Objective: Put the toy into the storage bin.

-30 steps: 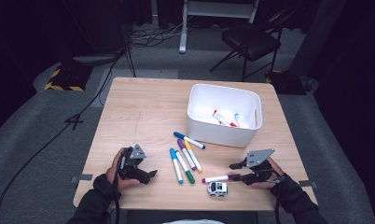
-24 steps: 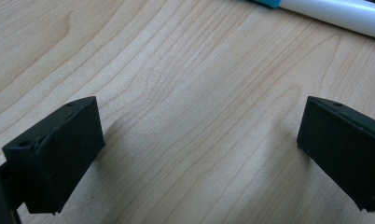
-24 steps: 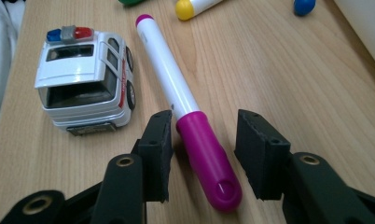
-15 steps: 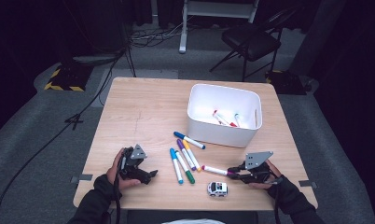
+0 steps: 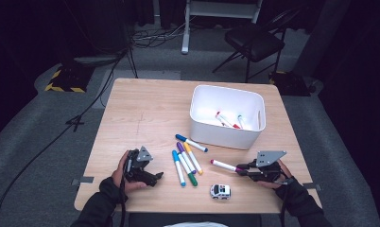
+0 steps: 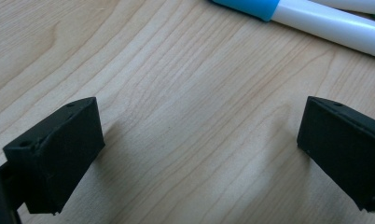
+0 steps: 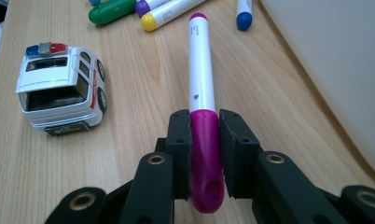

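Note:
My right gripper (image 5: 242, 170) is shut on the magenta cap of a white marker (image 5: 223, 165), low over the table's front right. In the right gripper view the pads (image 7: 181, 135) clamp the cap and the marker (image 7: 199, 70) points away, toward the loose markers. My left gripper (image 5: 155, 177) rests at the front left, a hand around it. Its jaws stand wide apart over bare wood in the left gripper view (image 6: 195, 140), with nothing between them. A blue-capped marker (image 6: 316, 21) lies just beyond them.
Several loose markers (image 5: 185, 163) lie at the table's middle. A toy police car (image 5: 220, 190) stands by the front edge, left of the held marker (image 7: 59, 88). A white bin (image 5: 226, 137) with a few markers inside sits behind my right gripper.
My right gripper has closed on the magenta marker's cap. The marker has come away from its spot beside the toy car and now points up-left. The left gripper has stayed put.

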The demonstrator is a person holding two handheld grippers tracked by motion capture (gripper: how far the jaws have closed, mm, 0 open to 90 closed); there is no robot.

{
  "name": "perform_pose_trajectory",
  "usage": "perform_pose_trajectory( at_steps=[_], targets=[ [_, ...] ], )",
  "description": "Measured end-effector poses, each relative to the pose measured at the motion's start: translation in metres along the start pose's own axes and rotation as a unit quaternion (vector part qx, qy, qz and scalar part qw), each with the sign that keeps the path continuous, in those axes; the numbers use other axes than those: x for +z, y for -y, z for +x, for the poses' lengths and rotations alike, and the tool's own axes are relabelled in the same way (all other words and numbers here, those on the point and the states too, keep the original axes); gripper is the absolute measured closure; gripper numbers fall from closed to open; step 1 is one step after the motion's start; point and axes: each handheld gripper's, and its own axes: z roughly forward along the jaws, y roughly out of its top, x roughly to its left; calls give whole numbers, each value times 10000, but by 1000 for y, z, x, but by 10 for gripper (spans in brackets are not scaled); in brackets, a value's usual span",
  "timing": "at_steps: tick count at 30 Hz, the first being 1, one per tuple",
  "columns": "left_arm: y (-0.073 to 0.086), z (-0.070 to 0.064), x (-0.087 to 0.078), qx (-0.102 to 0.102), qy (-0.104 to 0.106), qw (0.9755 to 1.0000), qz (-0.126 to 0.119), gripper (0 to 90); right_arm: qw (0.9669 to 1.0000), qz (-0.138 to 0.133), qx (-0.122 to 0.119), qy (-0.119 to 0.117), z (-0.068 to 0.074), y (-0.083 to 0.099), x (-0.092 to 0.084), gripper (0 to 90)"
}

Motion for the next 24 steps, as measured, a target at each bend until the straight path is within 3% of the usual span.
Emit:
perform_pose_trajectory(
  at_steps=[4, 5, 6, 9, 12, 16, 19, 24],
  targets=[
    [-1, -2, 1, -38, 21, 10000, 10, 6, 9999, -92, 67, 45, -2, -8, -8, 753],
    [-1, -2, 1, -19, 51, 10000, 2, 6, 9999, -80, -91, 76, -4, -10, -10, 753],
    [-1, -3, 2, -88, 109, 9999, 32, 6, 9999, -57, -108, 96, -4, -14, -12, 753],
    [-2, -2, 2, -19, 91, 10000, 17, 6, 9997, -87, -195, 146, -7, -25, -21, 753],
    [-2, -2, 2, -20, 91, 10000, 16, 6, 9991, -289, -224, 210, -14, -37, -32, 753],
    [-1, -2, 2, -17, 84, 10000, 7, 6, 9979, -263, -447, 398, -18, -55, -44, 753],
    [-1, -2, 2, -28, 111, 9999, 5, 6, 9971, -431, -448, 444, -23, -68, -56, 753],
    [-2, -2, 2, -12, 89, 10000, 15, 6, 9954, -336, -576, 690, -34, -91, -70, 753]
  ],
)
